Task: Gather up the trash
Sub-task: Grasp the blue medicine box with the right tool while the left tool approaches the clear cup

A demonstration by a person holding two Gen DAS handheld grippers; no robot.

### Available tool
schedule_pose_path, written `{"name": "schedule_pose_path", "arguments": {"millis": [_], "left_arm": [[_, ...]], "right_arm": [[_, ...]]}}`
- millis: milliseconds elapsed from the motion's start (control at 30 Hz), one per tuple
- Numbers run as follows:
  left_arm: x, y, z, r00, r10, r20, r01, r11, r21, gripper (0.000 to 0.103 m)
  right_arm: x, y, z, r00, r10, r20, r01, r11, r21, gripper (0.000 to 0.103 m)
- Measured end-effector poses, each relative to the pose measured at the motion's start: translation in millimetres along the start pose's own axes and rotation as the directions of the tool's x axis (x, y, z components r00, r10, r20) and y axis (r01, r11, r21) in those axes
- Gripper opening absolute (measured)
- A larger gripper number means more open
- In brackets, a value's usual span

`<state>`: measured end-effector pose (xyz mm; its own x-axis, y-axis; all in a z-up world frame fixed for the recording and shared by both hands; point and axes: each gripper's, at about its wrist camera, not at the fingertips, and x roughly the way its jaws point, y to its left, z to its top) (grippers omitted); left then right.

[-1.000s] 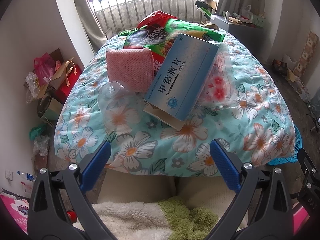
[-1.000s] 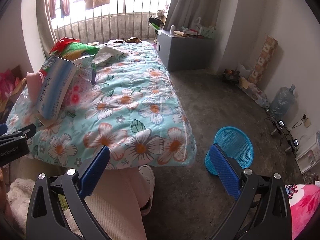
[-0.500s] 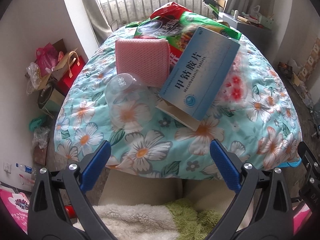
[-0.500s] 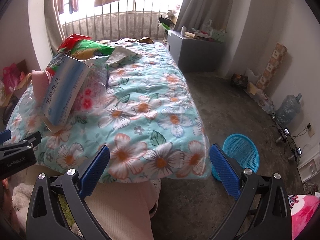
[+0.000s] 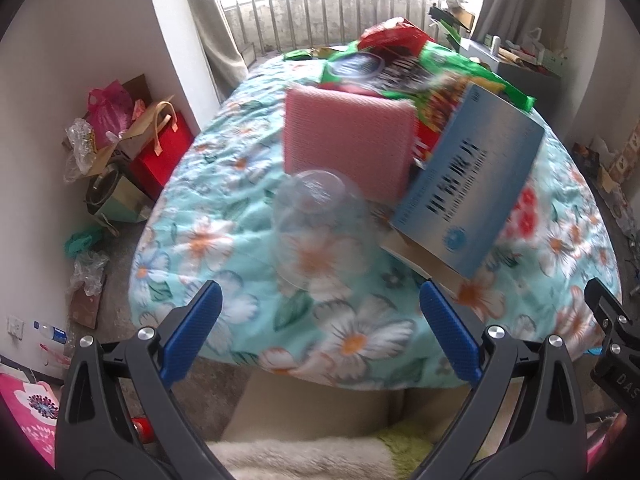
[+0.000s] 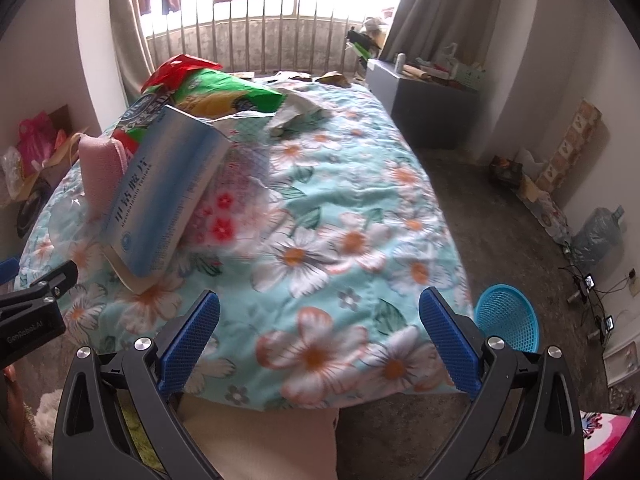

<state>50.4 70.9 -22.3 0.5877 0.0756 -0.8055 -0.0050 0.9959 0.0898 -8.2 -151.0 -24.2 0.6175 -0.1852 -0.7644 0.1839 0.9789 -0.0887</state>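
Trash lies on a floral quilt [image 5: 352, 332]: a clear plastic cup [image 5: 320, 224] on its side, a pink sponge-like pad [image 5: 348, 140], a blue medicine box [image 5: 468, 184], green and red snack bags [image 5: 420, 64] and a clear flowered plastic bag [image 6: 224, 216]. My left gripper [image 5: 320, 332] is open, just short of the cup. My right gripper [image 6: 320, 340] is open and empty over the quilt's near edge. The box [image 6: 160, 192] and the pad [image 6: 100, 172] show to its left. A blue mesh basket [image 6: 508, 320] stands on the floor at the right.
Bags and boxes [image 5: 132, 136] crowd the floor left of the bed. A grey cabinet [image 6: 432, 96] stands beyond the bed at the right, with a water jug [image 6: 596, 232] and cables by the right wall. Crumpled paper [image 6: 296, 116] lies farther back on the quilt.
Both grippers have moved forward toward the bed. The cup, pad and box loom larger in the left view. Both stay open.
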Motion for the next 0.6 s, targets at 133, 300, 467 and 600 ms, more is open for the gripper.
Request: {"name": "schedule_pose_path", "arguments": {"millis": [133, 300, 467, 600], "left_arm": [[4, 10, 4, 1.0, 0.016, 0.01, -0.016, 1.0, -0.002, 0.095], [7, 22, 9, 0.999, 0.028, 0.022, -0.028, 1.0, -0.006, 0.095], [11, 30, 13, 0.999, 0.038, 0.032, -0.037, 0.999, -0.005, 0.095], [12, 35, 16, 0.998, 0.031, 0.047, -0.031, 1.0, 0.002, 0.095]], "right_arm": [[8, 11, 5, 1.0, 0.011, -0.016, -0.011, 1.0, -0.022, 0.097], [14, 22, 9, 1.0, 0.011, -0.026, -0.012, 0.999, -0.043, 0.097], [19, 30, 13, 0.999, 0.006, -0.038, -0.008, 0.998, -0.055, 0.097], [23, 37, 15, 0.999, -0.004, -0.045, 0.001, 0.997, -0.075, 0.097]]}}
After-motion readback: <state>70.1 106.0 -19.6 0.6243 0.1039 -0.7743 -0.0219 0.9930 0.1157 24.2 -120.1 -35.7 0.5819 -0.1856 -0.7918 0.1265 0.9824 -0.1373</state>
